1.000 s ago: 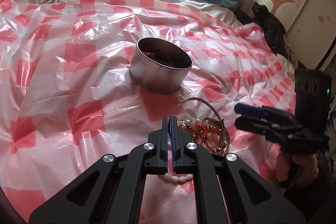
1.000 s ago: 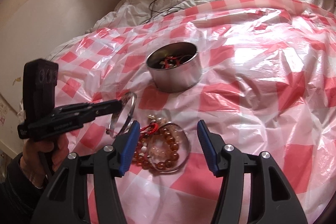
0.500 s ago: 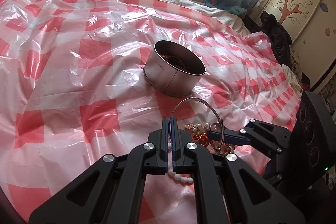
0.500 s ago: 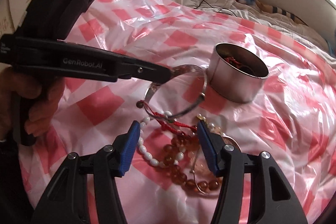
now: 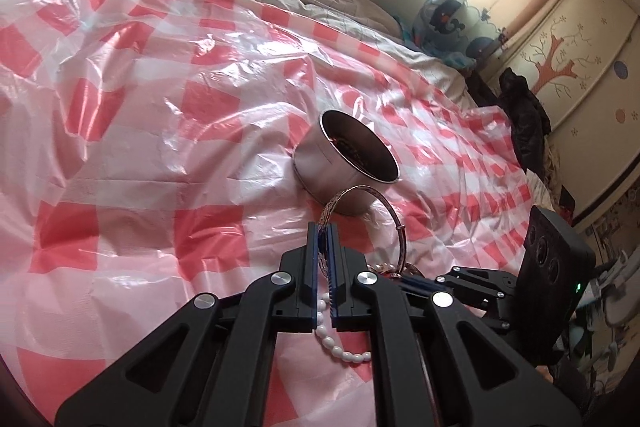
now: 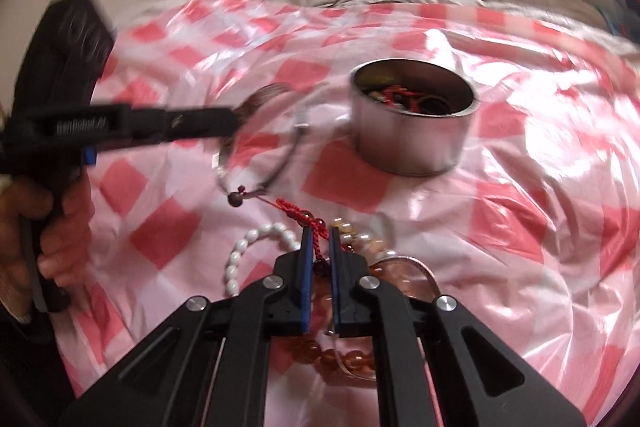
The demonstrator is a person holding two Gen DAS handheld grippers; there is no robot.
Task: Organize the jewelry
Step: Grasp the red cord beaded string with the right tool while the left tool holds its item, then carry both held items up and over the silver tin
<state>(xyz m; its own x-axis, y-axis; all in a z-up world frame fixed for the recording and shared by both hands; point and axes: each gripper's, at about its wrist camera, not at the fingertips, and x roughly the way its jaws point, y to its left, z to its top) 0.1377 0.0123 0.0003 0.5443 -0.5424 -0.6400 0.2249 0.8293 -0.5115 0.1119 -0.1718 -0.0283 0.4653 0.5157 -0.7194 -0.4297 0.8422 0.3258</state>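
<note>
Our left gripper [image 5: 324, 227] pinches the thin silver bangle [image 5: 394, 217] — ring projecting forward; our right gripper [image 6: 319, 233], nearly closed, clamps the red knotted cord [image 6: 298, 213].

I see a bed [image 5: 360, 3] spread with a red-and-white checked plastic sheet [image 5: 160, 131]. On the sheet stand a round metal tin [image 6: 412, 131] and, near it, a heap of beaded bracelets [image 6: 352, 267].
</note>
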